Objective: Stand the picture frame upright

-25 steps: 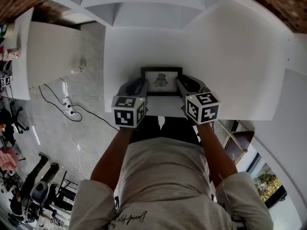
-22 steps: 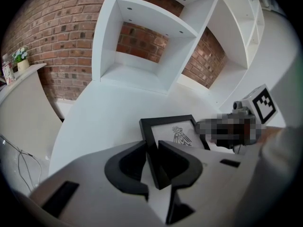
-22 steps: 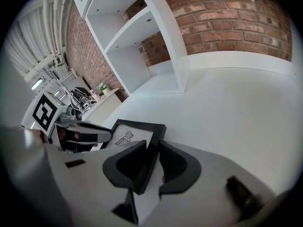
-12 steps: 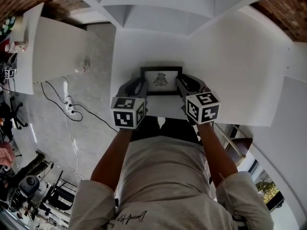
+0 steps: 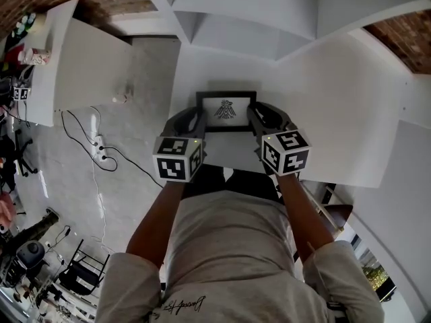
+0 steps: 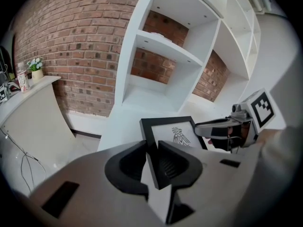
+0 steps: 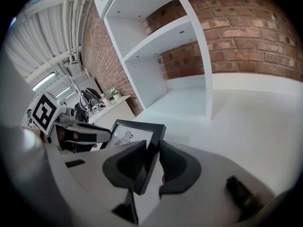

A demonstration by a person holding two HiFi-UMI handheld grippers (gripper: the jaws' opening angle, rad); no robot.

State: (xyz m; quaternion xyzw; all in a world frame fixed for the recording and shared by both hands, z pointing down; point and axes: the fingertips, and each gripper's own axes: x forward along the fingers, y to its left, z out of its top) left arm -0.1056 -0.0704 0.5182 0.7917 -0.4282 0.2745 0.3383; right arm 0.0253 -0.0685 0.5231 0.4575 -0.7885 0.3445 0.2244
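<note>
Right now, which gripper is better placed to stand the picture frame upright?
Neither clearly; I would use both. The left gripper clamps the left edge of the picture frame, and the right gripper clamps its right edge, mirroring each other.

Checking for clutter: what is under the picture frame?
White tabletop shows beside and beyond the picture frame, gripped at its sides by the left tongs and right tongs. The patch directly beneath is covered.

Both forearms reach forward side by side, the left gripper and right gripper angled downward, each clamped on one side edge of the picture frame.
</note>
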